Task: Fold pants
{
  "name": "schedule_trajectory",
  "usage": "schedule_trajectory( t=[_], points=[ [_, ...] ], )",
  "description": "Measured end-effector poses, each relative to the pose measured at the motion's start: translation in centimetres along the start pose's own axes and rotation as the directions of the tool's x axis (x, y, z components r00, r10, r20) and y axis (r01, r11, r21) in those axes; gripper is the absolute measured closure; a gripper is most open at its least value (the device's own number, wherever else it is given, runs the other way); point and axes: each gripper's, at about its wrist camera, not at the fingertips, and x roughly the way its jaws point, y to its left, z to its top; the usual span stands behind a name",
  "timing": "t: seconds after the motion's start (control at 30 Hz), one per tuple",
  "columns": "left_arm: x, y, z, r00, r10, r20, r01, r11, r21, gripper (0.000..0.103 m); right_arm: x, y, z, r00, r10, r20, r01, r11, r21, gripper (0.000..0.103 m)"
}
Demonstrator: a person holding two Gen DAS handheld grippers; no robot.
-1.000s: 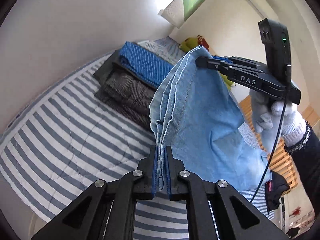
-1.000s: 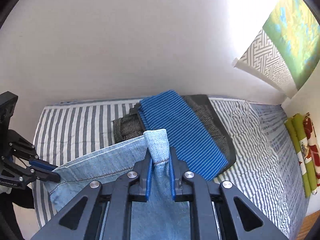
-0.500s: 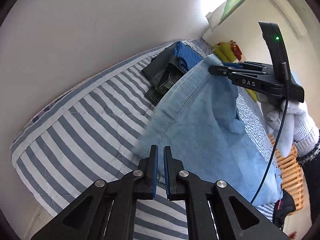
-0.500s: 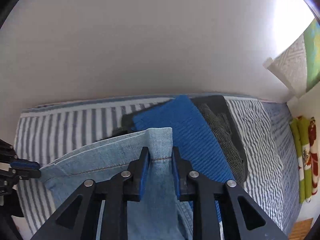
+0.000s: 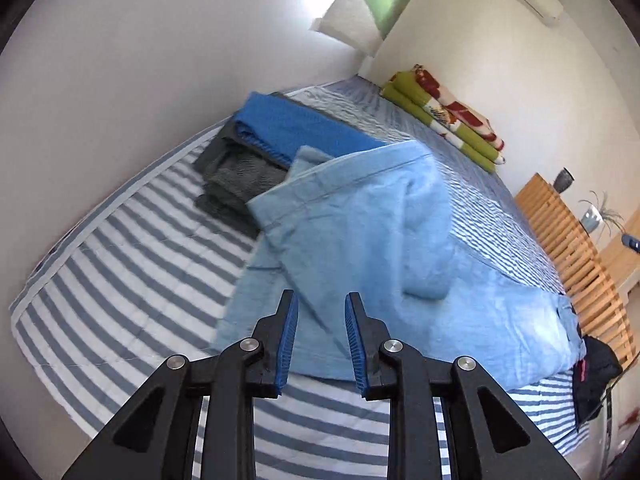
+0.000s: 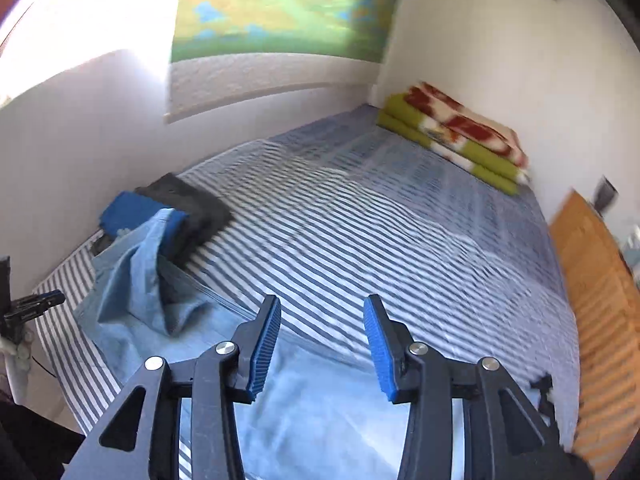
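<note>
Light blue denim pants [image 5: 372,248] lie on the striped bed, their leg ends thrown back over the rest in a loose, rumpled fold. My left gripper [image 5: 319,304] is open just above the near edge of the pants, with nothing between its blue pads. In the right wrist view the pants [image 6: 136,288] show at lower left and stretch under my right gripper [image 6: 320,316], which is open and holds nothing. The left gripper's tips [image 6: 44,300] poke in at the far left of that view.
A stack of folded clothes [image 5: 272,136], blue on top of grey and dark pieces, sits against the wall beside the pants. A green and red folded blanket [image 5: 444,116] lies at the far end of the bed [image 6: 380,232]. A wooden slatted frame [image 5: 576,248] borders the right side.
Both grippers let go of the pants' leg ends and opened. The cloth dropped onto the bed in a loose fold. The right gripper swung right, away from the stack.
</note>
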Motion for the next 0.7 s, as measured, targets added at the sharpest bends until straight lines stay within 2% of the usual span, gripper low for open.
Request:
schedule_trajectory(
  t=[0.1, 0.17, 0.23, 0.3, 0.37, 0.4, 0.5, 0.57, 0.7],
  points=[
    [1.0, -5.8, -0.2, 0.997, -0.079, -0.008, 0.079, 0.994, 0.069, 0.076, -3.9, -10.3, -7.9, 0.991, -0.124, -0.057, 0.134, 0.968, 0.213, 0.059],
    [1.7, -10.1, -0.9, 0.988, -0.149, -0.035, 0.152, 0.982, 0.108, 0.073, -6.0, -16.0, -13.6, 0.973, -0.196, -0.123, 0.228, 0.908, 0.352, 0.059],
    [1.9, -14.9, -1.8, 0.972, -0.220, -0.082, 0.230, 0.963, 0.139, 0.070, -7.7, -20.2, -18.7, 0.957, -0.234, -0.174, 0.289, 0.841, 0.457, 0.059],
    [2.9, -19.3, -2.9, 0.954, -0.257, -0.158, 0.283, 0.942, 0.178, 0.069, -8.6, -22.9, -23.1, 0.955, -0.233, -0.183, 0.296, 0.776, 0.557, 0.059],
    [4.7, -23.1, -3.6, 0.935, -0.267, -0.233, 0.318, 0.922, 0.220, 0.069, -8.5, -24.8, -27.0, 0.964, -0.189, -0.184, 0.264, 0.715, 0.648, 0.057],
    [5.4, -25.1, -3.9, 0.927, -0.263, -0.268, 0.329, 0.913, 0.240, 0.069, -7.6, -25.1, -28.5, 0.969, -0.162, -0.188, 0.248, 0.687, 0.683, 0.054],
    [7.3, -30.9, -4.2, 0.910, -0.239, -0.340, 0.345, 0.890, 0.299, 0.069, -4.3, -25.5, -32.4, 0.978, -0.085, -0.190, 0.202, 0.615, 0.762, 0.053],
    [8.4, -35.5, -3.9, 0.903, -0.225, -0.367, 0.354, 0.873, 0.336, 0.067, -1.7, -25.5, -33.4, 0.982, -0.065, -0.177, 0.181, 0.579, 0.795, 0.053],
    [12.3, -45.7, -2.2, 0.891, -0.207, -0.404, 0.383, 0.820, 0.425, 0.053, 2.5, -25.8, -34.6, 0.986, -0.069, -0.154, 0.167, 0.513, 0.842, 0.052]
  ],
)
